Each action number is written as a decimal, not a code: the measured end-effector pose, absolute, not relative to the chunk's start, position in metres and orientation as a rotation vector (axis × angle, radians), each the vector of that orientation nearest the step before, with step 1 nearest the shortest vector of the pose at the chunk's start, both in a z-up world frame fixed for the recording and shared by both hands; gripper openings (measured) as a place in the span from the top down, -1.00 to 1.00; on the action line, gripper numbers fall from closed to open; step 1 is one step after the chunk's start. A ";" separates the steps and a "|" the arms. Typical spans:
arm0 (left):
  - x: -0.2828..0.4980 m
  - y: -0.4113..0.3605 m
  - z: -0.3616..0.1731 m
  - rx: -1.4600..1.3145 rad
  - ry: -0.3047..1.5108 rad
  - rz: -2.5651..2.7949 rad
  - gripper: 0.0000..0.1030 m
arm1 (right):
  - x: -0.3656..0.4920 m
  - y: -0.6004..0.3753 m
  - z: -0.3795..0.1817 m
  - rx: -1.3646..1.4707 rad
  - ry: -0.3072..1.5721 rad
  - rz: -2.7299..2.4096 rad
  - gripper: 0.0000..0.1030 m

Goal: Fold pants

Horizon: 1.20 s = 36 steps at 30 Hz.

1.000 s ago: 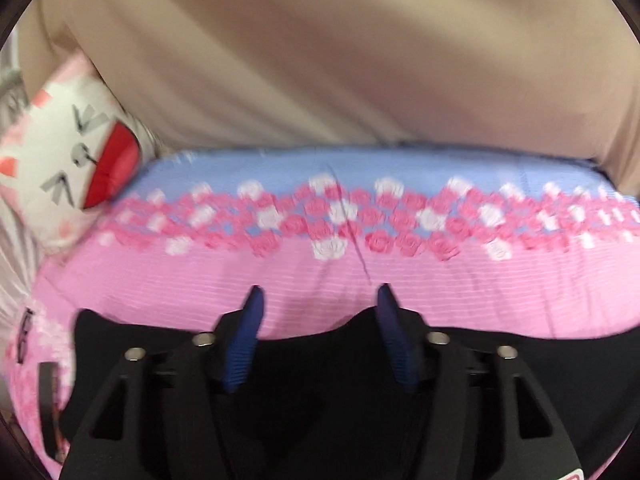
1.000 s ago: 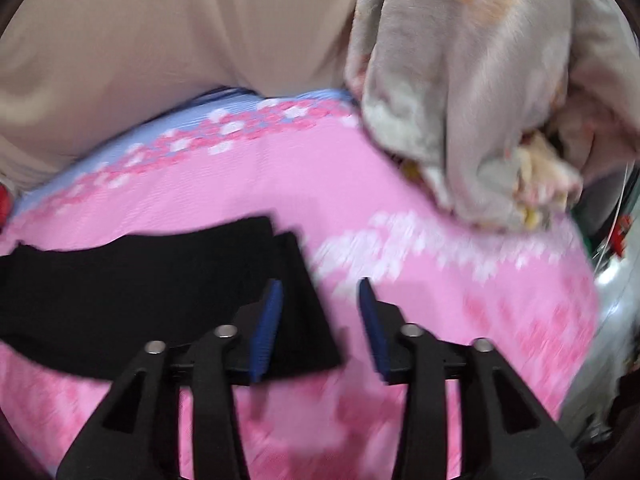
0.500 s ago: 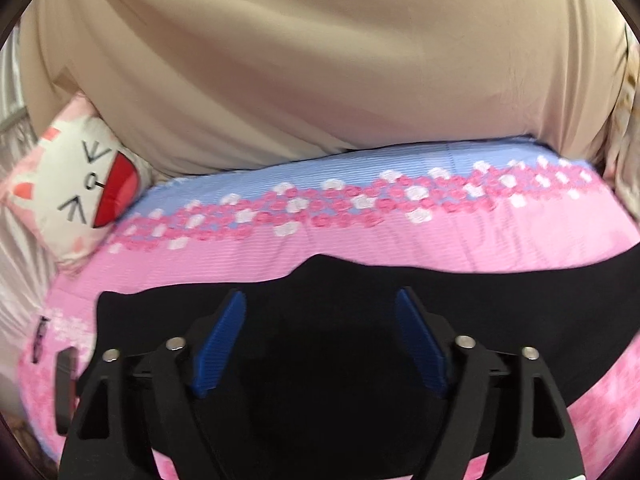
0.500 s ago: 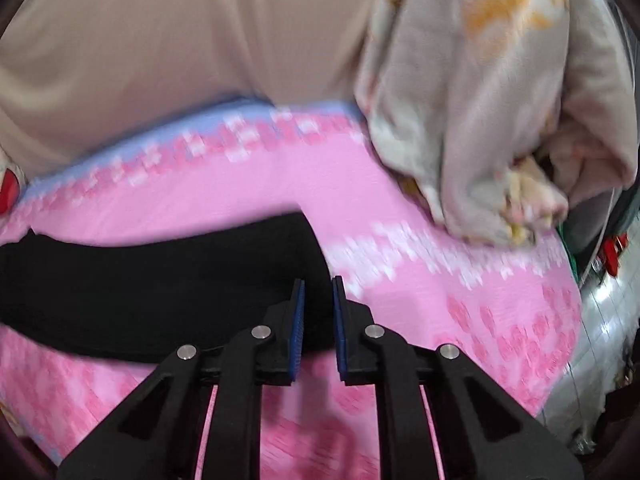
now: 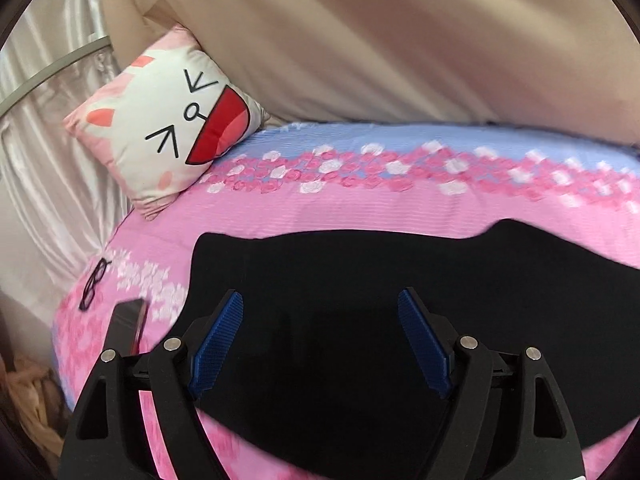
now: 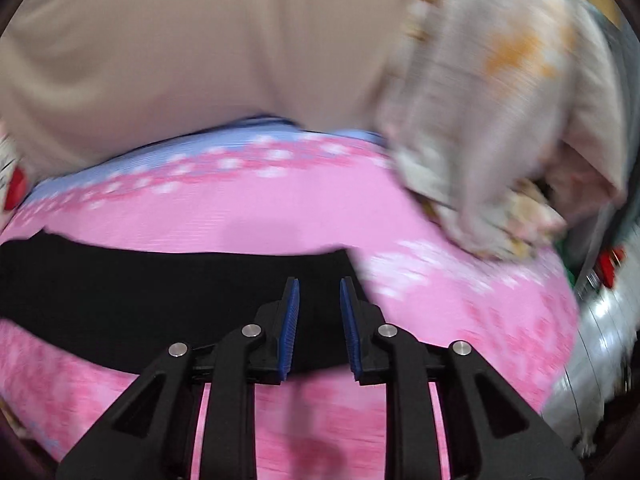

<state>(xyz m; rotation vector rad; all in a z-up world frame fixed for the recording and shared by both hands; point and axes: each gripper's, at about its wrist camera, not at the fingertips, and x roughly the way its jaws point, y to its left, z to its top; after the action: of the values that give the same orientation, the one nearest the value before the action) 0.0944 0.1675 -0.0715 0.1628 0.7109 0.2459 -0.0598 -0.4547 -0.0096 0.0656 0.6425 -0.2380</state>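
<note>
- We see the bed (image 5: 280, 216), its pink flowered sheet turning blue at the far edge.
- The black pants (image 5: 360, 280) lie flat across the bed's near half.
- A cat-face pillow (image 5: 168, 128) leans at the far left corner.
- Our left gripper (image 5: 320, 332) hangs wide open over the pants.
- Our right gripper (image 6: 319, 324) has just been opening; its jaws are slightly apart, gripping nothing.

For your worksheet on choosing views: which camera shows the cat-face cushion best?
The left wrist view: the cat-face cushion shows whole and sharp beside the bedsheet. The right wrist view shows only a blurred sliver of it at its left edge.
</note>
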 end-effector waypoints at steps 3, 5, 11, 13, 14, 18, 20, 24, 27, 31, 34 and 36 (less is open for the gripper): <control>0.142 0.188 -0.110 0.209 0.816 0.345 -0.55 | -0.033 -0.417 -0.020 0.018 0.674 -0.169 0.62; 0.160 0.211 -0.124 0.175 0.818 0.347 -0.71 | -0.023 -0.412 -0.030 -0.011 0.706 -0.204 0.62; 0.173 0.224 -0.085 0.211 0.747 0.421 -0.55 | -0.050 -0.446 -0.035 0.044 0.719 -0.375 0.62; 0.157 0.213 -0.057 0.190 0.666 0.354 -0.56 | -0.061 -0.466 -0.036 0.067 0.729 -0.437 0.61; 0.145 0.202 -0.042 0.172 0.621 0.305 -0.60 | -0.065 -0.480 -0.040 0.083 0.745 -0.474 0.54; 0.098 0.130 -0.010 0.175 0.510 0.084 -0.70 | -0.069 -0.509 -0.052 0.121 0.777 -0.507 -0.03; 0.081 0.092 -0.009 0.196 0.496 -0.019 -0.70 | -0.066 -0.513 -0.056 0.133 0.780 -0.470 -0.03; 0.057 0.016 -0.028 0.211 0.539 -0.204 -0.70 | -0.038 -0.511 -0.064 0.047 0.781 -0.407 -0.02; 0.048 -0.029 -0.041 0.229 0.562 -0.267 -0.70 | -0.012 -0.516 -0.069 0.041 0.780 -0.358 0.27; 0.039 -0.074 -0.054 0.273 0.603 -0.303 -0.70 | 0.015 -0.526 -0.075 0.031 0.812 -0.310 0.91; 0.036 -0.090 -0.062 0.288 0.628 -0.310 -0.70 | 0.013 -0.543 -0.071 0.063 0.779 -0.300 0.87; 0.033 -0.096 -0.068 0.297 0.648 -0.303 -0.70 | 0.013 -0.556 -0.086 0.082 0.855 -0.320 0.80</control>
<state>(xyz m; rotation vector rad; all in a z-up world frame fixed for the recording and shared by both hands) 0.0335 -0.0962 -0.0675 0.2967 0.6483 -0.3030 0.0131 -0.5558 -0.0865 0.0818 0.8545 -0.3201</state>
